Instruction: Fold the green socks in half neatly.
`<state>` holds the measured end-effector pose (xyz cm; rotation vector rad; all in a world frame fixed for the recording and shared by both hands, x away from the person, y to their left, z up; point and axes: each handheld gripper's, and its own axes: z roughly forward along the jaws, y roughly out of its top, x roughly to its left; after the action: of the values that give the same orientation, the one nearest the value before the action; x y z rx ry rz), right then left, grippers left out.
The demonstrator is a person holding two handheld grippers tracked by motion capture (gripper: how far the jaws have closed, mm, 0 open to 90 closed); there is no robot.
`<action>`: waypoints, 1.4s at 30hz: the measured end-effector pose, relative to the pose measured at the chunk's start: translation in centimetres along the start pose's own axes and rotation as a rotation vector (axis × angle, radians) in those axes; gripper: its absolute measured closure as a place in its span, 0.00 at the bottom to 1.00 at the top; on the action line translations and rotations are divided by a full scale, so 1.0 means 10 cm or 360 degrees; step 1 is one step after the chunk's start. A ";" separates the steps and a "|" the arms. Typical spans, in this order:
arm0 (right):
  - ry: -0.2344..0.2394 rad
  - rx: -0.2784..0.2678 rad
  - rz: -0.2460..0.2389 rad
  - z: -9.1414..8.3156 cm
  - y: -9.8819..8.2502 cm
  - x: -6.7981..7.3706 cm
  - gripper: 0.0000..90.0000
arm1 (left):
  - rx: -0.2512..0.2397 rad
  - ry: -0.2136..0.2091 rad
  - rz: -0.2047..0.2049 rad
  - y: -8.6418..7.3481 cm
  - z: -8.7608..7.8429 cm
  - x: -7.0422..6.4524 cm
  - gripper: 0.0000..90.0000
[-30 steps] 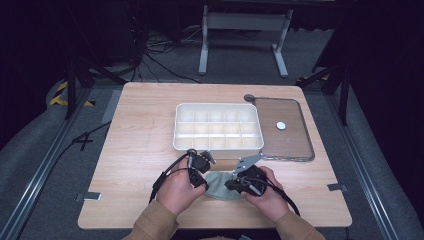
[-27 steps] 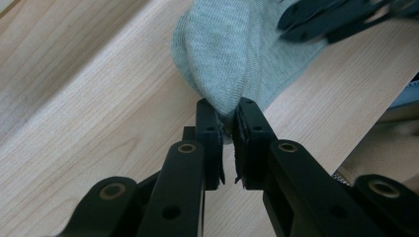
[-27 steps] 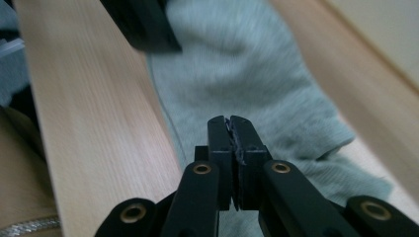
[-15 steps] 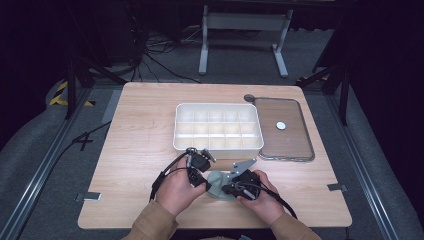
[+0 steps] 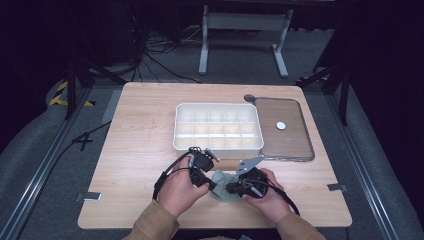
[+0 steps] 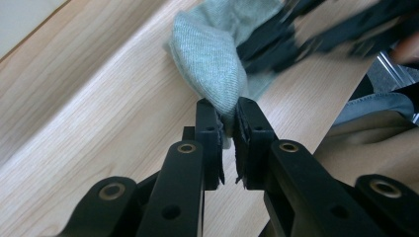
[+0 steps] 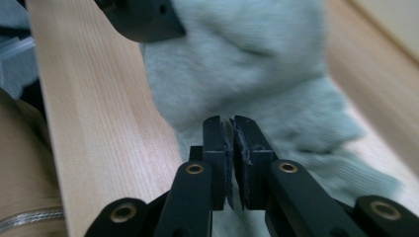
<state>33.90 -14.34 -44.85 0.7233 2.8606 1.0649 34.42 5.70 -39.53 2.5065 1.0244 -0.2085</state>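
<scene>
Grey-green cloth lies bunched at the lower centre of the high view, between our 2 hands. Our left gripper pinches a fold of it. Our right gripper has just been opening a little, with an edge of cloth between its near-closed jaws. Farther up sit the white compartment tray and, at its right, a brown tray.

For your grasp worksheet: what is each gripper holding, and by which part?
The left gripper pinches a fold at the edge of the grey-green cloth. The right gripper, just easing open, has its fingers at the cloth's near edge.
</scene>
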 end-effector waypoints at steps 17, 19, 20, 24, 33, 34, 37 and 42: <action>-0.0071 0.0070 0.0099 -0.05 -0.19 -0.20 0.96 | -0.0021 -0.0039 0.0059 0.11 0.10 -0.08 0.90; -0.0070 0.0062 0.0067 -0.04 -0.19 -0.18 0.96 | -0.0025 -0.0049 0.0097 0.15 0.14 -0.12 0.90; -0.0067 0.0058 0.0069 -0.04 -0.20 -0.18 0.96 | -0.0029 -0.0059 0.0114 0.17 0.17 -0.14 0.90; -0.0035 0.0036 0.0105 -0.04 -0.21 -0.21 0.96 | -0.0036 -0.0079 0.0173 0.22 0.25 -0.21 0.91; 0.0001 -0.0012 0.0132 -0.05 -0.27 -0.23 0.96 | -0.0007 -0.0131 0.0196 0.30 0.38 -0.25 0.90; 0.0002 -0.0013 0.0132 -0.05 -0.27 -0.24 0.96 | -0.0007 -0.0129 0.0199 0.30 0.41 -0.24 0.90; -0.0057 0.0000 0.0091 -0.12 -0.25 -0.22 0.92 | -0.0007 -0.0176 0.0201 0.29 0.45 -0.21 0.73; -0.0222 -0.0087 0.0041 -0.47 -0.20 -0.21 0.92 | -0.0126 -0.0341 0.0258 0.21 0.25 -0.16 0.62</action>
<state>34.19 -19.46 -42.82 0.7995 2.7020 1.0464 34.78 2.26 -40.63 2.4185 0.7273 -0.3710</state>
